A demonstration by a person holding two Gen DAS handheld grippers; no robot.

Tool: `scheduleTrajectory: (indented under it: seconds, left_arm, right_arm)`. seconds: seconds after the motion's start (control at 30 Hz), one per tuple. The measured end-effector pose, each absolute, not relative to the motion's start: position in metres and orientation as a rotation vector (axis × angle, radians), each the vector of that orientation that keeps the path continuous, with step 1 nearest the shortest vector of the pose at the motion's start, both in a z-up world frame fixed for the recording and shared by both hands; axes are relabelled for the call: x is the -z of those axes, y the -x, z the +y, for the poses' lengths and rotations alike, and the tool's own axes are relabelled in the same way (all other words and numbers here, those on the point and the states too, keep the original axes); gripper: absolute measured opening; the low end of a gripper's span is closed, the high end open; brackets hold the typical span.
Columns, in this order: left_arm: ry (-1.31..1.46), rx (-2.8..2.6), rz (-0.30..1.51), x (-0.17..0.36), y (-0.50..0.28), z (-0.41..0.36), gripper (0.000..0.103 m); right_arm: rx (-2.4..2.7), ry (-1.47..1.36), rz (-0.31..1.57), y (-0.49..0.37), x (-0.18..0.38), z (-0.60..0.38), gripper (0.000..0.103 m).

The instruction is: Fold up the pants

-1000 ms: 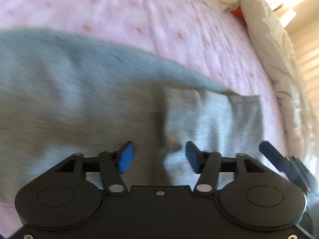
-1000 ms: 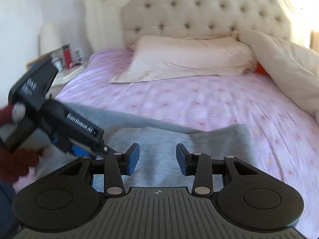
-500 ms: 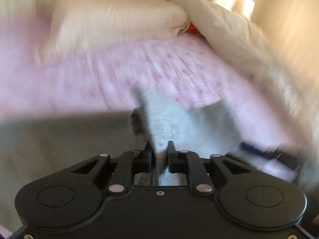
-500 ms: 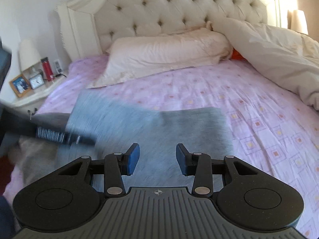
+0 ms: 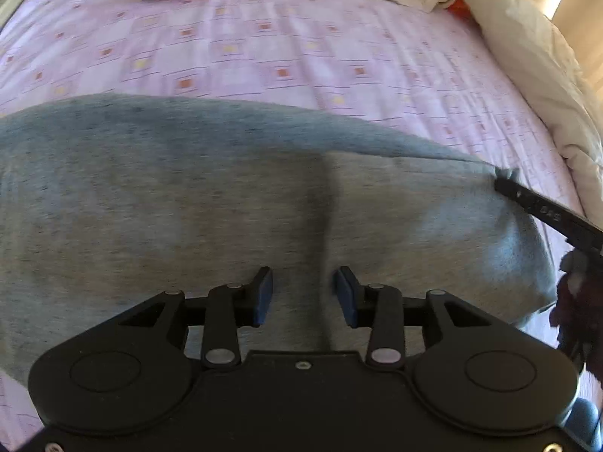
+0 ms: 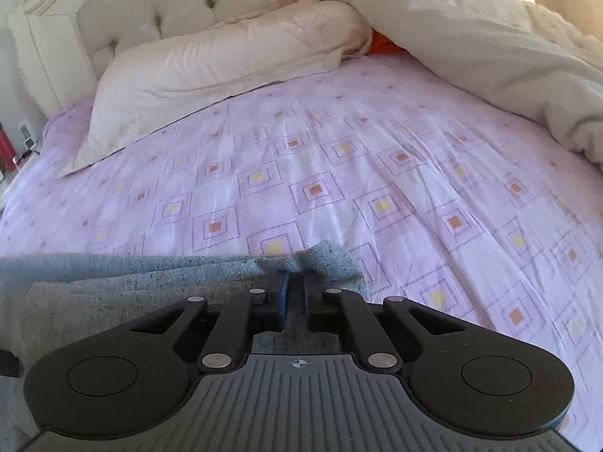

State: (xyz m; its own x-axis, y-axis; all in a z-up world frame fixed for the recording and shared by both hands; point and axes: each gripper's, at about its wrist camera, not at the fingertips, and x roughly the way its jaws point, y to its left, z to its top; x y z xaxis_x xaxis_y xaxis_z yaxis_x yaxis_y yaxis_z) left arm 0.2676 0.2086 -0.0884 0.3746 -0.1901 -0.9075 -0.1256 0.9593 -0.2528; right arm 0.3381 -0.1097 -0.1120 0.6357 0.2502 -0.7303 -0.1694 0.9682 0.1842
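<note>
Across pink bed sheet (image 6: 339,173): gray pants (image 5: 188,207) partly folded, more folding left, right gripper (image 6: 296,286) jaws pinching a corner, left gripper (image 5: 303,295) jaws open, empty.

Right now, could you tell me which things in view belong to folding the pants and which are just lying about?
Part of the job:
- grey pants
- right gripper, shut on the pants' corner
- left gripper, open above them

Lying about:
- pillow
- duvet
- red bottle
</note>
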Motion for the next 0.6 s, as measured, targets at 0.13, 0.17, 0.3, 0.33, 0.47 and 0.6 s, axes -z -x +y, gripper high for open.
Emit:
scheduleTrajectory:
  seconds: [0.13, 0.17, 0.3, 0.33, 0.47, 0.6]
  left_arm:
    - [0.272, -0.01, 1.187, 0.077, -0.258, 0.229, 0.044]
    - [0.262, -0.02, 1.182, 0.073, -0.254, 0.234, 0.044]
    - [0.26, -0.054, 1.178, 0.064, -0.235, 0.254, 0.044]
    - [0.264, -0.063, 1.187, 0.063, -0.231, 0.256, 0.044]
    - [0.291, -0.025, 1.215, 0.063, -0.206, 0.252, 0.046]
    - [0.237, 0.064, 1.336, 0.083, -0.183, 0.235, 0.048]
  right_arm:
    - [-0.334, -0.078, 0.802, -0.303, 0.088, -0.085, 0.012]
    - [-0.379, -0.091, 0.791, -0.292, 0.085, -0.078, 0.012]
    - [-0.56, -0.091, 0.814, -0.249, 0.08, -0.032, 0.012]
    - [-0.598, -0.081, 0.828, -0.239, 0.081, -0.02, 0.012]
    - [-0.638, 0.133, 0.912, -0.2, 0.099, 0.018, 0.012]
    - [-0.59, 0.076, 1.011, -0.187, 0.098, 0.014, 0.011]
